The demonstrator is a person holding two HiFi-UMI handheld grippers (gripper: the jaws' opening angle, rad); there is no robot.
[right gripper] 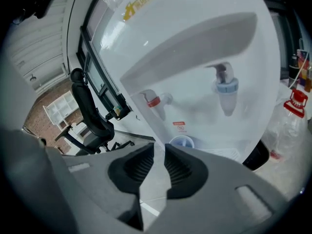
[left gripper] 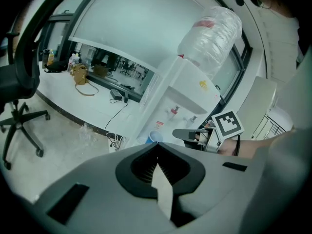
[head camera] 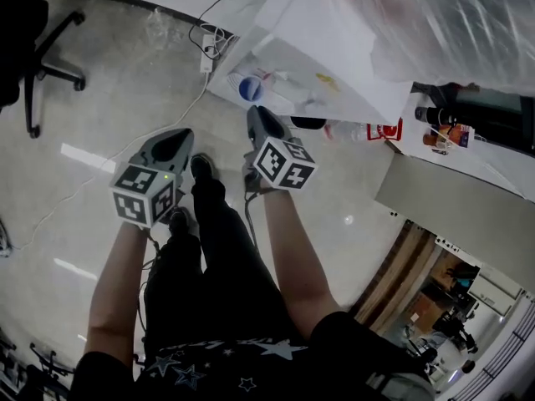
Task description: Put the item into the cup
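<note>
1. Grippers, two: left gripper (left gripper: 157, 149) has its jaws pressed together on nothing; right gripper (right gripper: 159, 149) has jaws slightly parted, empty.
2. No item shows; it likely needs finding, then releasing low over the cup's mouth.
3. One blue cup (right gripper: 182, 142) sits on one water dispenser (right gripper: 195, 57), below two taps.

Bright even light, glare streaks on the floor (head camera: 84, 107), gripper views fisheye-bent with dark corners

Both forearms (head camera: 117, 282) extend forward side by side, the left gripper (left gripper: 157, 146) pinched closed, the right gripper (right gripper: 159, 148) slightly parted.
</note>
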